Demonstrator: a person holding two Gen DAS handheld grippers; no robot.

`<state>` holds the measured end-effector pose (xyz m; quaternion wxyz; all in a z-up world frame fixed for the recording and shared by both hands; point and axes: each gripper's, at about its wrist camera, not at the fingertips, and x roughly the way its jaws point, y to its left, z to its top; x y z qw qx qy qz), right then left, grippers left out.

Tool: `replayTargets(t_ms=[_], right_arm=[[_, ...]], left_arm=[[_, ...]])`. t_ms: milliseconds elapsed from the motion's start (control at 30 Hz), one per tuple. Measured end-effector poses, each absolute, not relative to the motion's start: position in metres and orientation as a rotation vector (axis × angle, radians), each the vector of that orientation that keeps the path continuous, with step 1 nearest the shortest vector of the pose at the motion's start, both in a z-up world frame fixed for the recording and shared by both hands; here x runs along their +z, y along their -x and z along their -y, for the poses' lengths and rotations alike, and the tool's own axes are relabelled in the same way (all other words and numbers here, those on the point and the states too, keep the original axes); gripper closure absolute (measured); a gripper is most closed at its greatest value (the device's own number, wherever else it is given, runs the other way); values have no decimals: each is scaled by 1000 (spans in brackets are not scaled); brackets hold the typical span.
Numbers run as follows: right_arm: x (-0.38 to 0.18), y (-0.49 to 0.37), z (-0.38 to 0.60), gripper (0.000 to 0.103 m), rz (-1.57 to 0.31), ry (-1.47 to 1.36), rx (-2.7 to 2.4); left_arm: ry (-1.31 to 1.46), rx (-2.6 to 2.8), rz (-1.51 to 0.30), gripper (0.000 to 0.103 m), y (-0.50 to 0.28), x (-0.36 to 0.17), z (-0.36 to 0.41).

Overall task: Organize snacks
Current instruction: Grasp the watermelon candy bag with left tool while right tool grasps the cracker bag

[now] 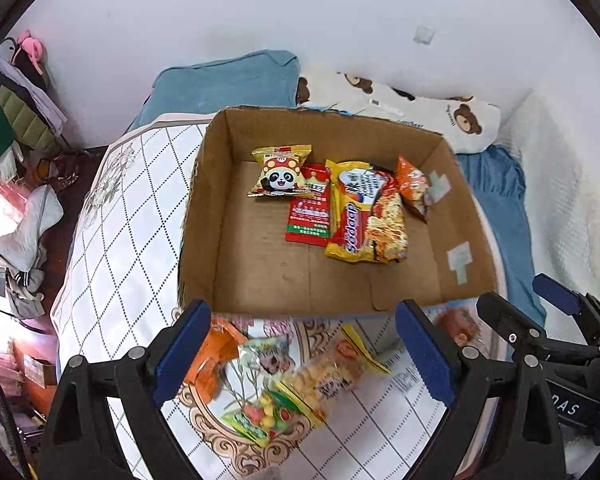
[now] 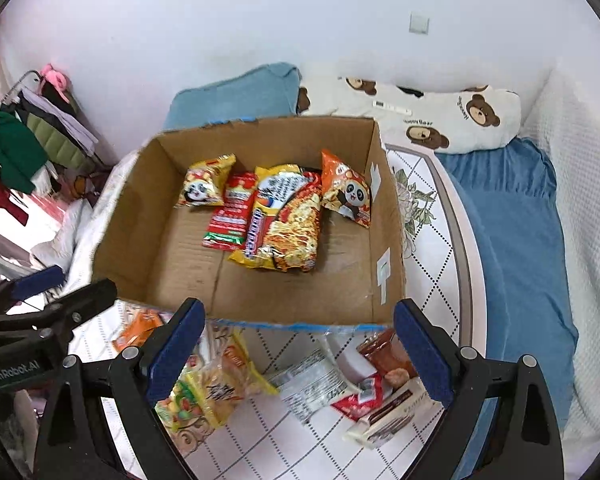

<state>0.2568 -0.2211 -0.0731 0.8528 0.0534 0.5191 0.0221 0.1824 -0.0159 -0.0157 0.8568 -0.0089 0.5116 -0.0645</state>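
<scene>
An open cardboard box stands on the bed. Inside lie a yellow panda snack bag, a red packet, a yellow noodle pack and an orange panda bag. Loose snacks lie in front of the box: an orange packet, a yellow cracker bag, a colourful candy bag, a white wrapper and a brown and red packet. My left gripper and right gripper are open and empty above them.
The quilted white bedspread covers the bed. A blue pillow, a bear-print pillow and a blue blanket lie behind and right of the box. Clothes hang at the left past the bed edge.
</scene>
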Motion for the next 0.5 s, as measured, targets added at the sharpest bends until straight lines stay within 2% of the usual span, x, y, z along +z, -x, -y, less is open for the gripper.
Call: replayTargets(t_ms=[267,467,500], right_arm=[[-63,-208,220,6,-1075,-215,91],[-120,-182,222,6,-1184,-334,106],[-134,-178,222,11,-1203,-368,111]], left_arm=[[-25,-117,-1013,8,-137,-6,5],[-232,-67,-1172,8,-110,-91,-7],[-255,-77,-1207,8,-107,-107,-8]])
